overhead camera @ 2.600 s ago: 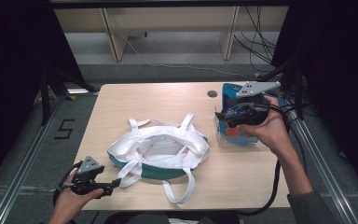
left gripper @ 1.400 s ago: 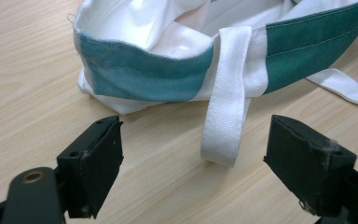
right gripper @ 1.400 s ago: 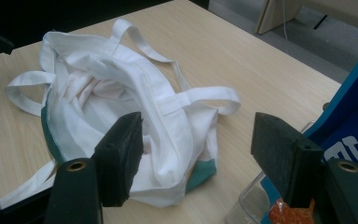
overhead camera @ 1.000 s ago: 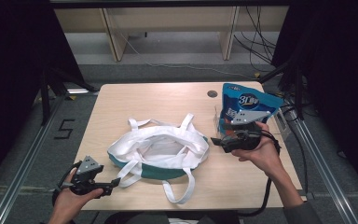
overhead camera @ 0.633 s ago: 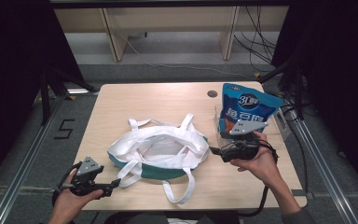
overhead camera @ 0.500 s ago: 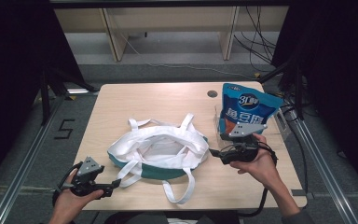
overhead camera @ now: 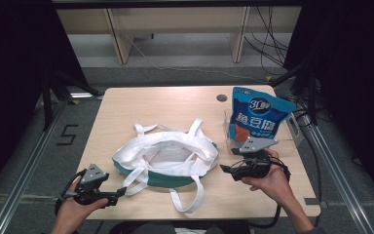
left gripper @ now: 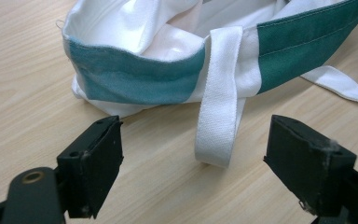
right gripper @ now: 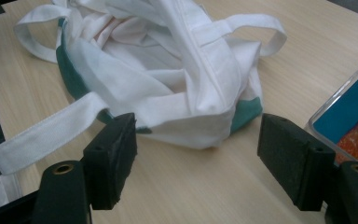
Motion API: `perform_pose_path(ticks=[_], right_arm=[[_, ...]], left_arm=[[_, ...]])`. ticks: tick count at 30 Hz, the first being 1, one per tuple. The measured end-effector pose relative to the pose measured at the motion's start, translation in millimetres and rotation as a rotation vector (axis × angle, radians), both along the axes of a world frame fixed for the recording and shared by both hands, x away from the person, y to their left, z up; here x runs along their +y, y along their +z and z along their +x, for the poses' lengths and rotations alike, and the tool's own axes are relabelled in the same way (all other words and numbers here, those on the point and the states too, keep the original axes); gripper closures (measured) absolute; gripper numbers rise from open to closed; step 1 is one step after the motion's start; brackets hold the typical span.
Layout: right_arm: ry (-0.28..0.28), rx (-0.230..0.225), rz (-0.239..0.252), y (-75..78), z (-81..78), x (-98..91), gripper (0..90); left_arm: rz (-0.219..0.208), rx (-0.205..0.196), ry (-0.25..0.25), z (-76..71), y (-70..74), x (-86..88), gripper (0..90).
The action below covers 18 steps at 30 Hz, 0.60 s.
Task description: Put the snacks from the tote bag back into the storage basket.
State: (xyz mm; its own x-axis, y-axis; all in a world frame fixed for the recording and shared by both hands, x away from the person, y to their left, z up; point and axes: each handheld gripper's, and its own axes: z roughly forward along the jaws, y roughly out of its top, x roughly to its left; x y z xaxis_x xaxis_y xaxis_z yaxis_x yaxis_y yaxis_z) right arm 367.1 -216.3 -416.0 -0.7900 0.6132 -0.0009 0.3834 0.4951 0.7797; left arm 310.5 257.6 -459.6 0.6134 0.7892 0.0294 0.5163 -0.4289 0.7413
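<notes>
The right gripper [overhead camera: 225,168], held in the person's right hand [overhead camera: 268,178], points at the right end of the white and green tote bag [overhead camera: 168,156]; its jaws have just been opening and stand wide apart with nothing between them, and the right gripper view sets the bag's white end [right gripper: 200,116] just beyond the jaws on bare wood. The left gripper [overhead camera: 119,194], in the left hand [overhead camera: 75,212], lies off the bag's near-left corner, jaws likewise spread and empty. The left gripper view gives what the high view cannot: a white handle strap [left gripper: 219,107] hangs over the green band [left gripper: 140,74] of the bag and ends on the wood between the two jaws, short of both. The right gripper view in turn looks into the bag's slack open mouth [right gripper: 135,51], where only crumpled white lining can be seen, and it catches at its right edge the corner of a clear plastic bin [right gripper: 335,116] beside the bag. From the high view that bin [overhead camera: 292,141] stands to the right of the bag, behind the right gripper, and holds an upright blue snack pouch [overhead camera: 258,119] with an orange patch on its front. The bag lies at the middle of the wooden table [overhead camera: 151,107], its handles sprawled around it.
</notes>
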Motion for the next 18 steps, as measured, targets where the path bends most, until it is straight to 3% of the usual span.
perform_pose_path(ticks=[1, 2, 3, 4, 7, 8, 10, 12, 13, 15, 18], right_arm=[[-0.007, -0.009, -0.004, -1.5, -1.3, -0.5, 29.0], [-0.002, 0.002, -0.006, -2.9, -2.7, -0.7, 28.9], [-0.006, 0.007, -0.006, -4.4, -4.0, -1.1, 28.9], [-0.012, 0.009, -0.008, -5.2, -5.7, -1.9, 28.7], [-0.023, 0.028, -0.003, -7.6, -10.7, -3.9, 28.7], [-0.029, 0.009, -0.007, -8.6, -11.1, -6.2, 28.7], [-0.039, 0.035, 0.005, -11.6, -16.5, -7.6, 28.8], [-0.037, 0.030, -0.002, -14.5, -18.5, -10.9, 28.8], [-0.033, 0.014, -0.009, -15.9, -18.9, -12.4, 28.8], [-0.037, 0.030, -0.010, -17.3, -21.8, -14.7, 28.8], [-0.037, 0.050, -0.008, -18.7, -25.7, -18.3, 28.7]], left_arm=[[0.027, -0.020, -0.030, 2.3, 0.9, 2.0, 18.1], [0.028, -0.020, -0.031, 2.3, 0.9, 2.1, 18.2], [-0.012, 0.021, 0.004, -1.9, 0.4, -0.7, 18.2], [-0.021, 0.029, 0.016, -2.9, 0.2, -1.6, 18.1], [0.009, -0.006, -0.010, 0.8, 0.1, 0.6, 18.2], [0.011, -0.013, -0.020, 1.3, 0.3, 1.0, 18.1], [-0.012, 0.014, 0.015, -2.0, 0.1, -0.9, 18.2], [0.001, -0.004, -0.007, 0.0, 0.0, 0.4, 18.2], [-0.029, 0.020, 0.017, -2.7, -0.7, -1.9, 18.1], [-0.008, 0.023, 0.010, -3.3, 0.5, -0.9, 18.1], [-0.031, 0.017, 0.024, -4.0, -0.5, -1.8, 18.2]])
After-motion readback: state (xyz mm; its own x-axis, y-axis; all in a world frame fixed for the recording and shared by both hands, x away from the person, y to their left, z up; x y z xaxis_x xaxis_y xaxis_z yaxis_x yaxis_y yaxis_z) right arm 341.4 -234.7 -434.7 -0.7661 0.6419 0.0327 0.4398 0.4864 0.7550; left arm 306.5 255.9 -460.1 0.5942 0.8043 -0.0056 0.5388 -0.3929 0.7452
